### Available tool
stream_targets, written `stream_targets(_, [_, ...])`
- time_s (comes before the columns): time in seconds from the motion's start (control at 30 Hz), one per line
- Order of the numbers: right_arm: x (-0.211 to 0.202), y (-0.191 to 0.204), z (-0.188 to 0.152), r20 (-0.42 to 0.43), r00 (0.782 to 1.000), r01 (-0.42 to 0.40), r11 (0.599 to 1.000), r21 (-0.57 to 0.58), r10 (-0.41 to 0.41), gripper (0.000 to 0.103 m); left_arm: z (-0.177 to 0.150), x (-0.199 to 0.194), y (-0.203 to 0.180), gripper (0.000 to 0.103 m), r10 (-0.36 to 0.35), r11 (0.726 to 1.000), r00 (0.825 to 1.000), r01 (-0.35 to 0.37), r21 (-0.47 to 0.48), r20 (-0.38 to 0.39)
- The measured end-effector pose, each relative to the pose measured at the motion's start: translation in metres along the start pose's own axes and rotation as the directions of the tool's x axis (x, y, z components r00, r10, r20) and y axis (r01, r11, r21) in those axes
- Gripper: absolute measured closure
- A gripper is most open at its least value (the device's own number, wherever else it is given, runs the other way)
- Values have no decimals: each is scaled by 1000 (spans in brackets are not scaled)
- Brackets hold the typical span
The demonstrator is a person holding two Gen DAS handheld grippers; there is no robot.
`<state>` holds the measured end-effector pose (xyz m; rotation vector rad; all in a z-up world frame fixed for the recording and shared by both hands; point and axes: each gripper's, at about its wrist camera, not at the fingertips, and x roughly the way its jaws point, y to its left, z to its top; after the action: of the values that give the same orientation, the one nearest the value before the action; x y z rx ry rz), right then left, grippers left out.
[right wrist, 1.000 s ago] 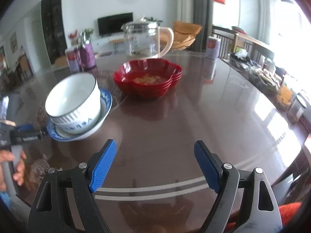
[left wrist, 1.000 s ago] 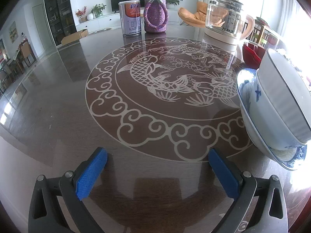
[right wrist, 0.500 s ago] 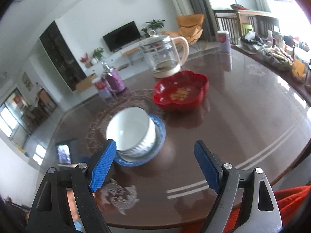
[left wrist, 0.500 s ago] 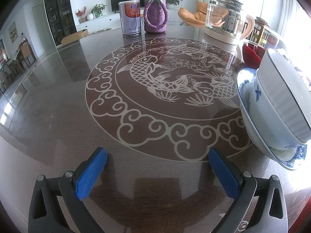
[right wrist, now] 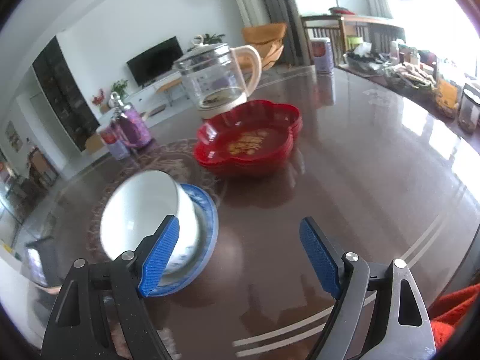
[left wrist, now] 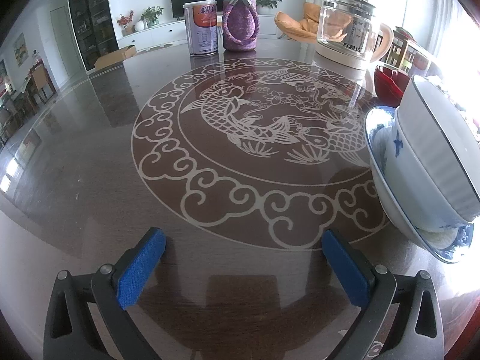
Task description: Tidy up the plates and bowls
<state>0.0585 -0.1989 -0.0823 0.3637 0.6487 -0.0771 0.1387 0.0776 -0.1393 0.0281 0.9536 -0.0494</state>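
A white bowl (right wrist: 141,210) stands in a blue-and-white plate (right wrist: 207,210) on the dark table; both also show at the right edge of the left wrist view, the bowl (left wrist: 432,150) in the plate (left wrist: 378,138). A stack of red flower-shaped dishes (right wrist: 249,138) sits behind them. My right gripper (right wrist: 240,255) is open and empty, raised above the table just right of the bowl. My left gripper (left wrist: 243,264) is open and empty, low over the table, left of the plate.
A glass kettle (right wrist: 216,84), a purple-wrapped jar (left wrist: 240,27) and a tin can (left wrist: 201,30) stand at the far side of the table. Another can (right wrist: 322,55) and snack containers (right wrist: 420,75) line the right edge. A red cloth (right wrist: 456,315) shows at bottom right.
My right gripper has risen and tilted down over the table, then moved closer to the bowl and plate. My left gripper has not moved.
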Motion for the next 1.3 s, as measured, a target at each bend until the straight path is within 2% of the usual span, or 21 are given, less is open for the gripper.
stream_targets(0.2, [6, -13, -12, 57, 998, 22, 999, -38, -19, 18, 0, -1, 0, 0, 4, 1000, 1000, -4, -3, 1])
stream_targets(0.37, [22, -17, -17, -3, 1000, 13, 999, -40, -13, 18, -1, -1, 0, 0, 4, 1000, 1000, -4, -2, 2])
stream_targets(0.5, [27, -23, -18, -16, 1000, 22, 1000, -17, -22, 18, -1, -1, 0, 0, 5, 1000, 1000, -5, -3, 2])
stream_targets(1.1, [30, -19, -25, -39, 999, 34, 999, -9, -34, 18, -1, -1, 0, 0, 5, 1000, 1000, -5, -4, 2])
stream_targets(1.3, [24, -27, -23, -17, 1000, 2, 1000, 20, -2, 18, 1, 0, 0, 0, 4, 1000, 1000, -4, 0, -13])
